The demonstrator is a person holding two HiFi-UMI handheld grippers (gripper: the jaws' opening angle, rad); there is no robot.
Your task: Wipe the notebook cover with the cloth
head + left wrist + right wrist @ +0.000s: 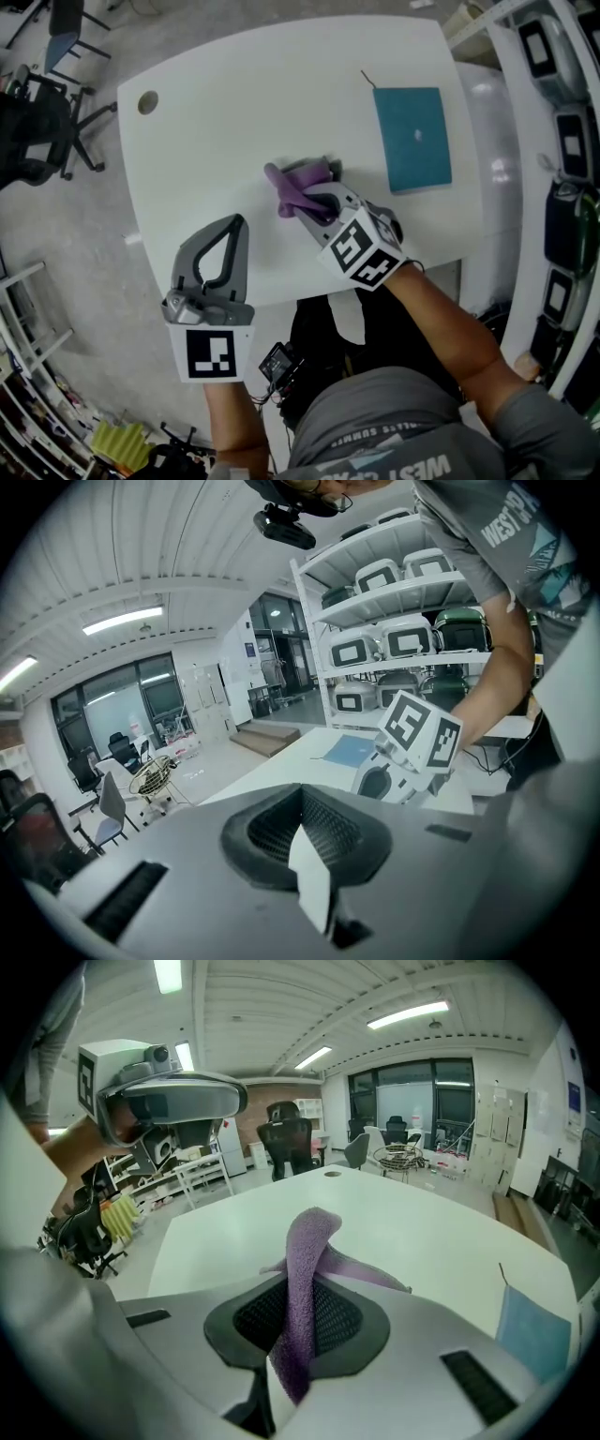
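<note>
The cloth (286, 192), soft, light and floppy I judge, lies bunched mid-worktop (234, 103), left of the notebook (412, 139), my right claw (311, 199) pinching its raised fold, my left claw (234, 225) pressed together, empty.

The purple cloth (302, 1288) looks like fuzzy terry. The white table (234, 112) is smooth and faintly glossy. The teal notebook (412, 139) cover looks matt.

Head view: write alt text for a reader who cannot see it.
The right gripper pinches a purple cloth at the middle of a white table, apart from a teal notebook to its right. The left gripper, shut and empty, hangs over the table's near edge.
</note>
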